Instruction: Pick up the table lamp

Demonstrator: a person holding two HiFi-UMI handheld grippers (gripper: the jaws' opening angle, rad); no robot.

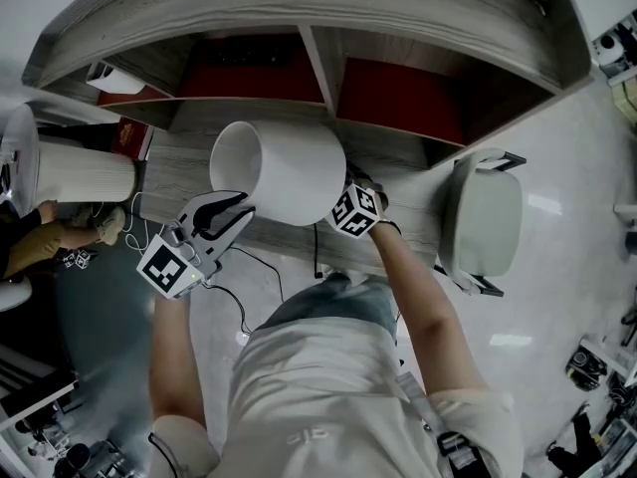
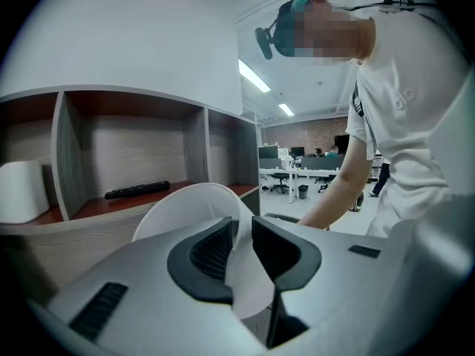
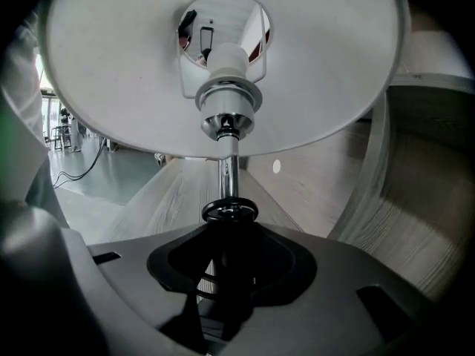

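The table lamp's white drum shade (image 1: 284, 167) tilts over the grey wooden shelf top, its open end toward the left. My left gripper (image 1: 237, 207) is shut on the shade's rim (image 2: 223, 199), and the thin white wall runs between its dark pads (image 2: 211, 254). My right gripper (image 1: 348, 205) reaches under the shade from the right. In the right gripper view it is shut on the chrome stem (image 3: 228, 173), just below a black ring, with the bulb socket (image 3: 226, 87) and the shade's underside (image 3: 326, 73) above. The lamp's base is hidden.
A grey shelf unit (image 1: 328, 58) with red-backed compartments stands ahead; a black remote (image 2: 137, 190) and a white object (image 2: 21, 191) lie in them. A white ribbed cylinder (image 1: 80, 172) stands at the left, a white chair (image 1: 486, 222) at the right. Cables (image 1: 239, 302) trail on the floor.
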